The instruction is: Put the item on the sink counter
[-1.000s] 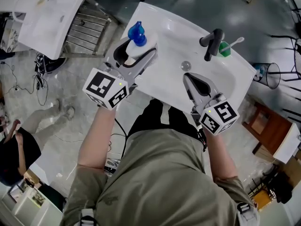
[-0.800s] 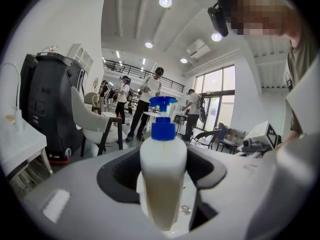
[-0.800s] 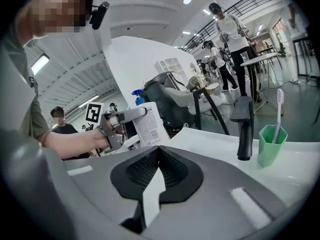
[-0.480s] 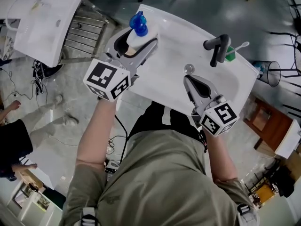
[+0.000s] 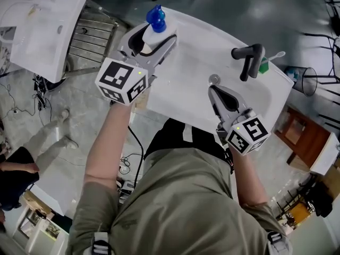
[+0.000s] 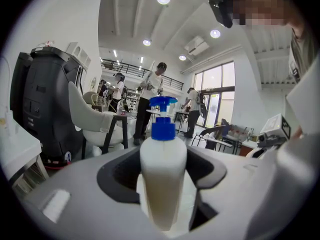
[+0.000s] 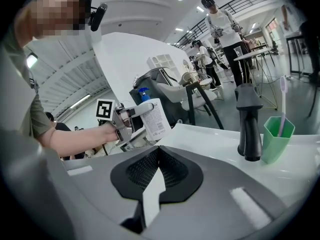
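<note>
Fingers of the left gripper grasp the soap bottle; keep it upright and lower it squarely onto the sink counter, left side. The right gripper is closed, empty.

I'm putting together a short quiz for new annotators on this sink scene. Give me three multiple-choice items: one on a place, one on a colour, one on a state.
1. Where does the green cup stand? A) on the sink, beside the black faucet; B) on the floor; C) inside the basin.
2. What colour is the top of the pump bottle? A) red; B) blue; C) yellow.
3. How is the right gripper? A) shut on nothing; B) wide open; C) shut on the cup.
Key: 1 A, the right gripper view shows it next to the faucet; 2 B, the pump is blue; 3 A, its jaws meet with nothing between.
</note>
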Demonstrator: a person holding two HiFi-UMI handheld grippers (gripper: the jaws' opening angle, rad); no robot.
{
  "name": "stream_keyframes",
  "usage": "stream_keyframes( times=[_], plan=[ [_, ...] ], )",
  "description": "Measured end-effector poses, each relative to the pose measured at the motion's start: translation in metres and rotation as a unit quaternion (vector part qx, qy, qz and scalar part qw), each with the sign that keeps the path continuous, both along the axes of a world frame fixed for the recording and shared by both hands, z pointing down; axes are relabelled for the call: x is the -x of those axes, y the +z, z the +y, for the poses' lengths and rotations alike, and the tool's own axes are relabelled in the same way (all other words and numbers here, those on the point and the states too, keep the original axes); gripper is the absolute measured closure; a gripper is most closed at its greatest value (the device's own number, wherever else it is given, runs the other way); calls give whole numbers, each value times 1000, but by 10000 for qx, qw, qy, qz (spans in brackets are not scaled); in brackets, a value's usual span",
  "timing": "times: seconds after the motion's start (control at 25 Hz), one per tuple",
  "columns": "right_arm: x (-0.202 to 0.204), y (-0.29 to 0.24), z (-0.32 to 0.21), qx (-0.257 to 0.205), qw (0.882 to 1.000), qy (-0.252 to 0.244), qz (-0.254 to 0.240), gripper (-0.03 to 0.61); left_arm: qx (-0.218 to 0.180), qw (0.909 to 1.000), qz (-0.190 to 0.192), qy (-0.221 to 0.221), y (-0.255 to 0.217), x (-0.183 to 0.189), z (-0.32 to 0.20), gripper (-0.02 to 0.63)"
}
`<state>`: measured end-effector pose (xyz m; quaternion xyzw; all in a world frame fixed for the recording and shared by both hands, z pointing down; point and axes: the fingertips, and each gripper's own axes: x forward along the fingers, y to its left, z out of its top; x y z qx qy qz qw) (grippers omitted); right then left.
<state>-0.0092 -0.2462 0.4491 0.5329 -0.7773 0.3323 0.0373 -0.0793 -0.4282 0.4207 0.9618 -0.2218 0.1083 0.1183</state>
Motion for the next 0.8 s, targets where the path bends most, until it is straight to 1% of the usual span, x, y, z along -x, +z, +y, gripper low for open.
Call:
stream_keyframes(
  times=[0.8],
  plan=[
    [-2,27,-29,305,9995,113,3,565,-55,9996,-238,133,58,-28,-46,345]
  ],
)
